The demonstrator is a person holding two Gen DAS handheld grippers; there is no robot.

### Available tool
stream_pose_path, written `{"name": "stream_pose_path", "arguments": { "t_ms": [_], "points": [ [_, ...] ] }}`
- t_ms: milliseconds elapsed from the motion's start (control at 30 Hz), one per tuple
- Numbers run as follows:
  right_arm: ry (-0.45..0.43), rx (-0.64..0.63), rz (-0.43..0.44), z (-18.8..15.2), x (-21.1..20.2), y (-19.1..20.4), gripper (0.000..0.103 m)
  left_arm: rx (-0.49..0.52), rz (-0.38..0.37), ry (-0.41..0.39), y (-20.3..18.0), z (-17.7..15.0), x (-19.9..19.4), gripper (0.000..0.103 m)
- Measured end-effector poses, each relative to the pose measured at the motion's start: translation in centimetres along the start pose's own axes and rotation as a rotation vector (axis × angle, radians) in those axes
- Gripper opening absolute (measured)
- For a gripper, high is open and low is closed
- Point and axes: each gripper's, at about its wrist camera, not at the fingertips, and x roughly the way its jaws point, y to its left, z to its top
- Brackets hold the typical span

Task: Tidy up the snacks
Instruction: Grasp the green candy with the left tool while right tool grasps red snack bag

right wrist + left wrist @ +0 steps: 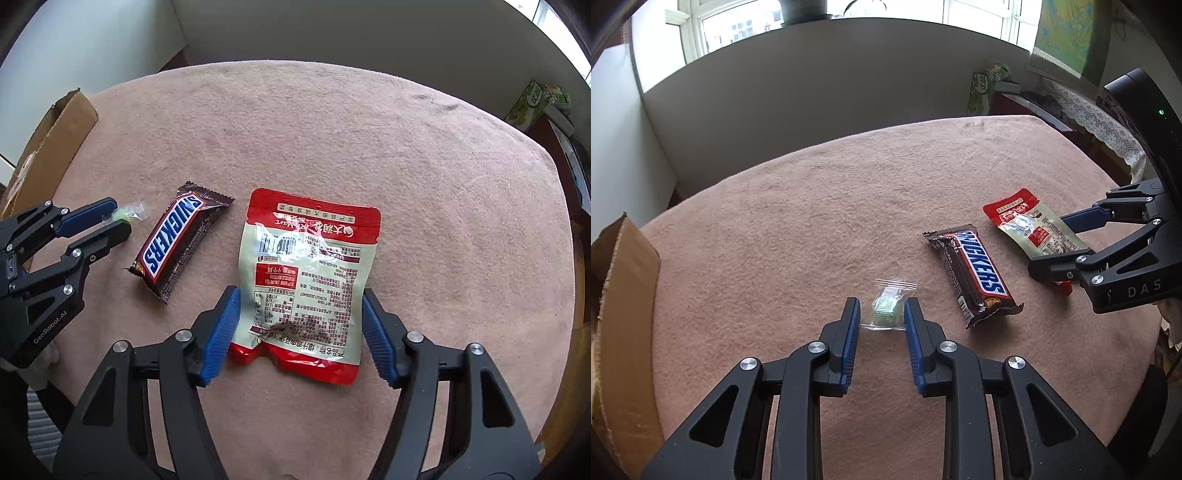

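**Three snacks on a pink cloth, a hand-held gripper at two of them**

Three wrapped snacks lie in a loose row on the surface (849, 192), which is covered with a fuzzy, pinkish-brown cloth. Furthest to the left is a small green candy in a clear crinkled wrapper (885, 307). The left hand-held gripper (882, 314) is clamped on it: both blue ribbed pads press on the wrapper's sides, and the candy sits between them low on the cloth. From the right wrist view the same candy (127, 215) shows pinched at the tips of that gripper (120, 221).

Just beside it, in the middle, lies a brown Snickers chocolate bar (973, 275) with its blue-and-white lettering facing up, set at a slant and touched by neither gripper.

Next comes a red and cream flat snack pouch (306, 280), printed side up with a barcode near its red top band. The right hand-held gripper (301, 325) straddles the pouch's lower half. Its jaws stand partly apart, one blue pad at each long edge of the pouch; the left pad lies against the edge, the right one sits at the edge, and I cannot tell whether they squeeze it yet. The pouch lies flat on the cloth.

At the surface's far left edge stands an open brown cardboard box (624, 295), well apart from the snacks.
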Motion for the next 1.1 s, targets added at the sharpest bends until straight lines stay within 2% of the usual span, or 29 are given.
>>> {"name": "stream_pose_path", "arguments": {
  "t_ms": [333, 500, 633, 800, 1100],
  "points": [
    [-0.007, 0.002, 0.01, -1.0, -0.3, 0.0, 0.061, -0.001, 0.015, -0.002, 0.3, -0.7, -0.6, 0.023],
    [0.005, -0.001, 0.002, -1.1, 0.0, -0.7, 0.069, 0.016, 0.016, 0.014, 0.2, -0.8, 0.0, 0.023],
    [0.005, -0.01, -0.004, -1.0, 0.2, -0.5, 0.07, -0.001, 0.011, 0.02, 0.5, -0.3, 0.3, 0.025],
    [-0.007, -0.002, 0.023, -1.0, -0.1, -0.5, 0.061, 0.011, 0.006, 0.011, 0.2, -0.1, 0.6, 0.023],
    [-0.035, 0.051, 0.07, -1.5, -2.1, -2.4, 0.059, -0.03, 0.005, -0.014, 0.9, -0.8, -0.8, 0.023]
  ]
}}
